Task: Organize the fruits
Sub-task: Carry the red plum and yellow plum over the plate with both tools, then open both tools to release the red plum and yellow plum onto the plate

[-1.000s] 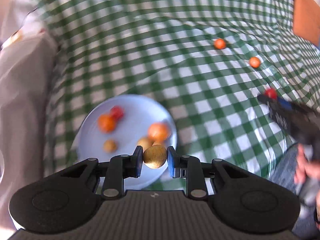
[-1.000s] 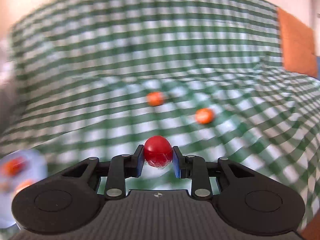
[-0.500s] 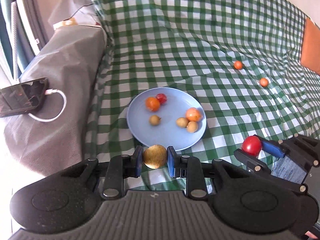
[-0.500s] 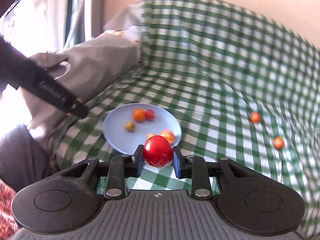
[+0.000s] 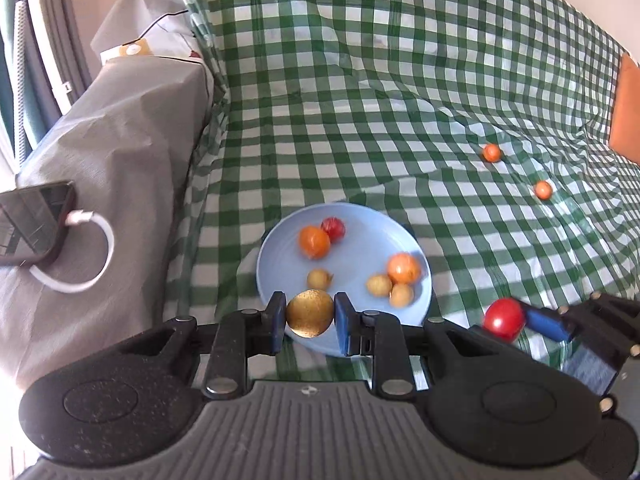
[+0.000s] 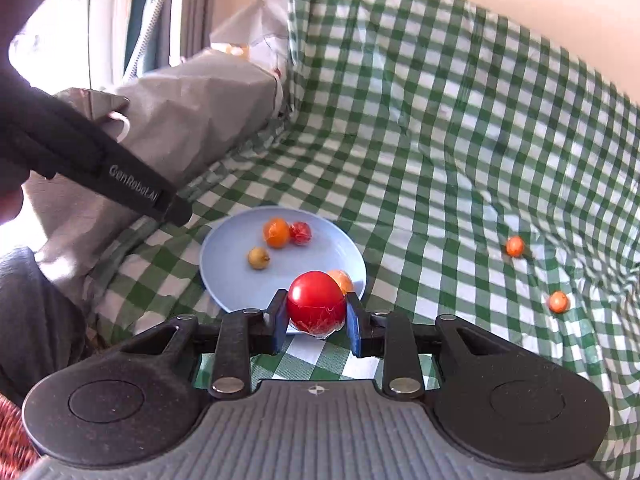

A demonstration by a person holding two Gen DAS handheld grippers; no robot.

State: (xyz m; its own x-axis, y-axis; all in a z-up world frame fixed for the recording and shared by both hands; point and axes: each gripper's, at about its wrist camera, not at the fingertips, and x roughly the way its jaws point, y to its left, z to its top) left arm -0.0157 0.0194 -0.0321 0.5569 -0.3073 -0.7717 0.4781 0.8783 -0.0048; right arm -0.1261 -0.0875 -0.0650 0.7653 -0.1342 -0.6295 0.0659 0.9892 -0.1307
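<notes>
My left gripper point(image 5: 310, 318) is shut on a golden-brown round fruit point(image 5: 310, 319), held above the near rim of a light blue plate point(image 5: 360, 244). The plate holds several small fruits: orange, red and yellowish ones. My right gripper point(image 6: 316, 312) is shut on a red tomato point(image 6: 316, 306), near the plate's point(image 6: 236, 276) right front edge; it also shows in the left wrist view point(image 5: 516, 322). Two small orange fruits point(image 5: 491, 153) point(image 5: 543, 189) lie loose on the green checked cloth, also in the right wrist view point(image 6: 515, 246) point(image 6: 558, 301).
A grey covered block point(image 5: 112, 152) stands left of the plate with a phone point(image 5: 32, 224) and white cable point(image 5: 92, 248) on it. An orange cushion point(image 5: 624, 108) lies at the far right. The left gripper's body point(image 6: 100, 168) crosses the right wrist view's left side.
Both grippers pulled back and up from the cloth a second ago, then moved closer to the plate. Each kept hold of its fruit.
</notes>
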